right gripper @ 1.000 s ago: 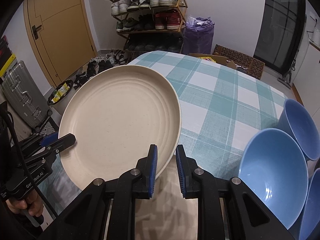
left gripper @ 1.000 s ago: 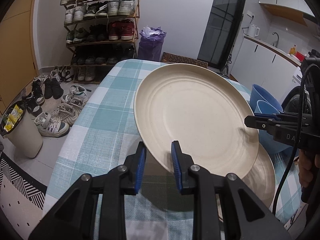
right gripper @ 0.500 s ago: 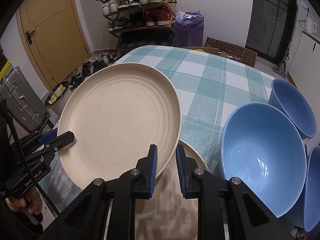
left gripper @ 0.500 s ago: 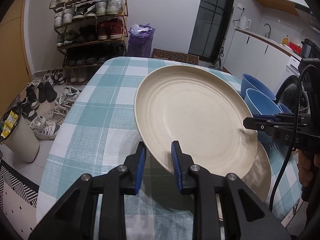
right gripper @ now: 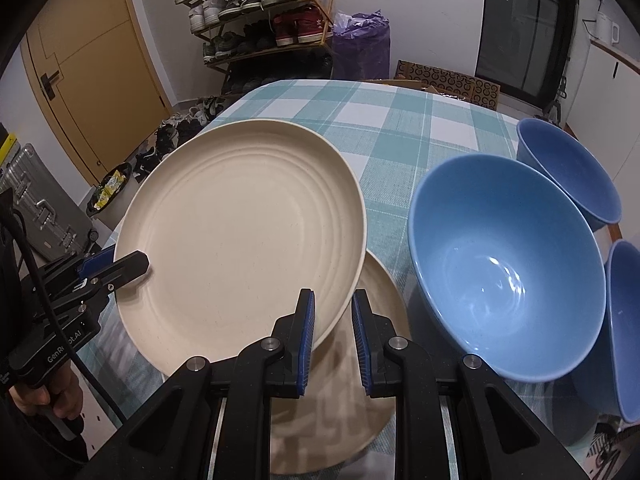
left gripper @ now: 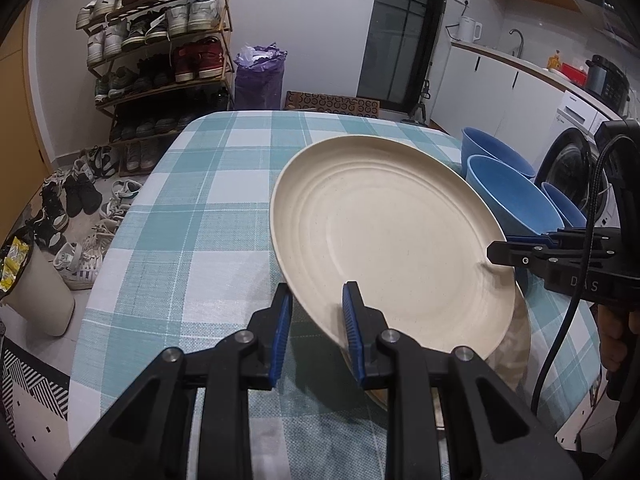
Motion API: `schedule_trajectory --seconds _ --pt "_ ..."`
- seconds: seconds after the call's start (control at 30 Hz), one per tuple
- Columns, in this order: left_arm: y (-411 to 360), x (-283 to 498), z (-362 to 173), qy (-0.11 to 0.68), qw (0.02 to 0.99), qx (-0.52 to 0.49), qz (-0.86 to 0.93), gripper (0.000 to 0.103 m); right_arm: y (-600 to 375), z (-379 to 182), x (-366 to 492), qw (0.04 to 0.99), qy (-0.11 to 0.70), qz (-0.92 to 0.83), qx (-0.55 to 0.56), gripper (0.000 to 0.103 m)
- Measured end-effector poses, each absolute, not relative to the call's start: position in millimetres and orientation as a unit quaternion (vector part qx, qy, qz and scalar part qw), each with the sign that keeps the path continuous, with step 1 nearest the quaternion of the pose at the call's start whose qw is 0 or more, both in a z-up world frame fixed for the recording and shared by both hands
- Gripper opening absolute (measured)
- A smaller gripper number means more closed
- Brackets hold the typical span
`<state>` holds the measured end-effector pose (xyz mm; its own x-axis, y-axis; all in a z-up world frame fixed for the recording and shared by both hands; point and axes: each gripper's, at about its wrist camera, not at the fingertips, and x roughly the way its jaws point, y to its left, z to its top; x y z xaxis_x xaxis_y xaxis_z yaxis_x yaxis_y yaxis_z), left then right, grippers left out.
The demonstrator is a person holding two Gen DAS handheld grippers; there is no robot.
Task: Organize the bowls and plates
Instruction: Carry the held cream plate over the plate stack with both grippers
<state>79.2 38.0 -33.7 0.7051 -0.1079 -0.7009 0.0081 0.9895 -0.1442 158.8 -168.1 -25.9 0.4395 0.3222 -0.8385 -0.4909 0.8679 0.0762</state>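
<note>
Checked teal-and-white cloth is seen covering the worktop [left gripper: 192, 216], with a shoe rack [left gripper: 160, 52] and a purple bag [left gripper: 260, 76] against the far wall.

Item 1: cream plate [left gripper: 392, 248], tilted, held clear of the worktop. Its near rim is pinched by the left gripper [left gripper: 316, 332], whose blue pads are pressed together on the edge. Its opposite rim is pinched by the right gripper [right gripper: 334, 332], likewise closed on the edge.

Item 2: second cream plate [right gripper: 360, 380], lying flat on the cloth, directly beneath the right gripper and partly overlapped by the held plate.

Item 3: three blue bowls, grouped to the right of the right gripper: the nearest bowl [right gripper: 504, 268], upright just beside the flat plate; a farther bowl [right gripper: 568, 168] beyond it; a third bowl [right gripper: 624, 328] at the frame edge.
</note>
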Motion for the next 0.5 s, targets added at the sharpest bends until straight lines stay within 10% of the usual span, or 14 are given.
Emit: schedule_trajectory --seconds 0.5 --pt "24.2 78.2 -38.0 0.396 0.915 -0.055 -0.045 0.024 -183.6 -36.2 148.0 0.835 0.495 0.224 -0.088 0.019"
